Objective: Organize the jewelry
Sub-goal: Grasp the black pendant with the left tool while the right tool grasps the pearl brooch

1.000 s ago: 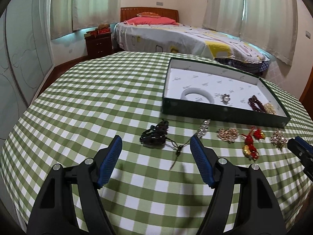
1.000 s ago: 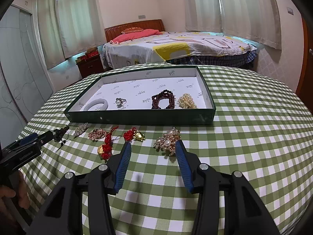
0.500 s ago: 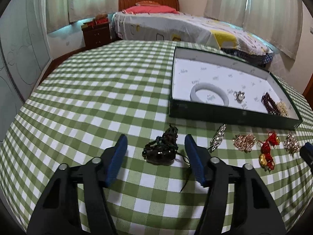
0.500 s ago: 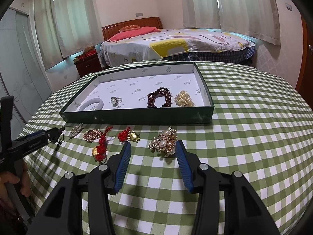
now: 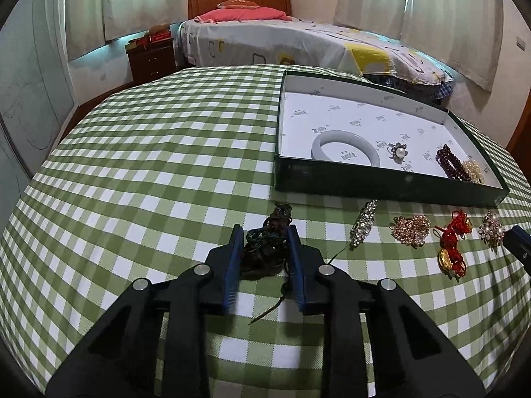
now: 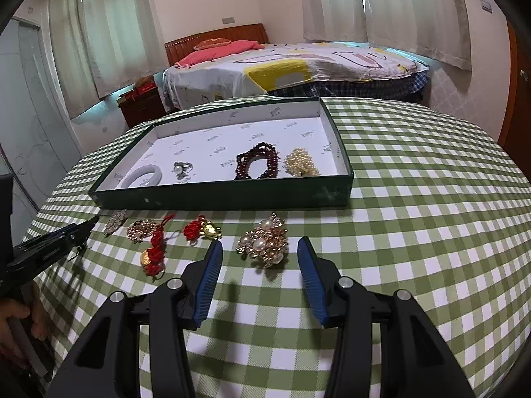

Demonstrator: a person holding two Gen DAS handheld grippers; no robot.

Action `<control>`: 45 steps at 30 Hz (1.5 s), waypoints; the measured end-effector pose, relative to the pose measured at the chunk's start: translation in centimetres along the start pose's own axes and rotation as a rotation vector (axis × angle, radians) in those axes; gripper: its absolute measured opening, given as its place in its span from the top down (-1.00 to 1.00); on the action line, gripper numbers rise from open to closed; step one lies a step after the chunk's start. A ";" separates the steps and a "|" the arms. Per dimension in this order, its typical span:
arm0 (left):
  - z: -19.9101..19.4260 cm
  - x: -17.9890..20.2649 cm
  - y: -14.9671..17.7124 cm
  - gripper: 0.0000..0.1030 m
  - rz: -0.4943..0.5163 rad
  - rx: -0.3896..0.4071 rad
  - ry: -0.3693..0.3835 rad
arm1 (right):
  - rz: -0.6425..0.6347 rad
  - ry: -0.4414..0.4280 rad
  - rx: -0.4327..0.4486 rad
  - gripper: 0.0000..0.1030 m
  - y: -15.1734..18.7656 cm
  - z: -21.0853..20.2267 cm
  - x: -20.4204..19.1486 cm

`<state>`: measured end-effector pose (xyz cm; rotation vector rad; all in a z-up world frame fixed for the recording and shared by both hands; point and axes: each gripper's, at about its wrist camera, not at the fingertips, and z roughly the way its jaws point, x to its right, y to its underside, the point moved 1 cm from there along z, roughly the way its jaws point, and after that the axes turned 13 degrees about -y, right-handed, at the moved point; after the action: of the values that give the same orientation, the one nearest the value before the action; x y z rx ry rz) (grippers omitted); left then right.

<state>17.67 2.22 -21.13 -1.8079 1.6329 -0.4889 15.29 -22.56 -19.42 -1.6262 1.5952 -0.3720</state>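
Note:
My left gripper (image 5: 264, 243) has its jaws closing on a dark braided bracelet (image 5: 265, 248) that lies on the checked tablecloth, and the blue pads touch both of its sides. Its loose cord trails back under the gripper. My right gripper (image 6: 260, 248) stands open, and a gold-and-pearl brooch (image 6: 264, 245) lies between its fingertips untouched. The green box (image 6: 225, 195) holds a white bangle (image 5: 371, 152), a pearl ring (image 5: 398, 151), a dark red bead bracelet (image 6: 255, 164) and a pearl cluster (image 6: 300, 165).
In front of the box lie a silver clip (image 5: 363, 222), a gold chain piece (image 5: 411, 229) and two red knotted charms (image 6: 156, 252). A hand (image 6: 16, 318) holds the left gripper's handle at the table's left edge. A bed stands behind the table.
The left gripper moved forward and down over the dark bracelet and its jaws narrowed from wide apart to touching it. The right gripper stayed in place.

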 end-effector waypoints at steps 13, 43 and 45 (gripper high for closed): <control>-1.1 0.0 0.5 0.69 -0.004 0.022 0.035 | 0.015 0.014 -0.075 0.09 -1.2 2.4 0.7; -2.1 -0.3 0.3 0.75 -0.034 0.038 0.032 | -0.036 -0.010 -0.062 0.57 -0.6 1.1 -0.6; -2.3 -0.4 0.2 0.81 -0.037 0.043 0.035 | -0.037 -0.010 -0.057 0.57 -0.7 1.0 -0.7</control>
<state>15.93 2.12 -19.52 -1.8102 1.6026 -0.5714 16.34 -21.65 -19.30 -1.7002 1.5831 -0.3397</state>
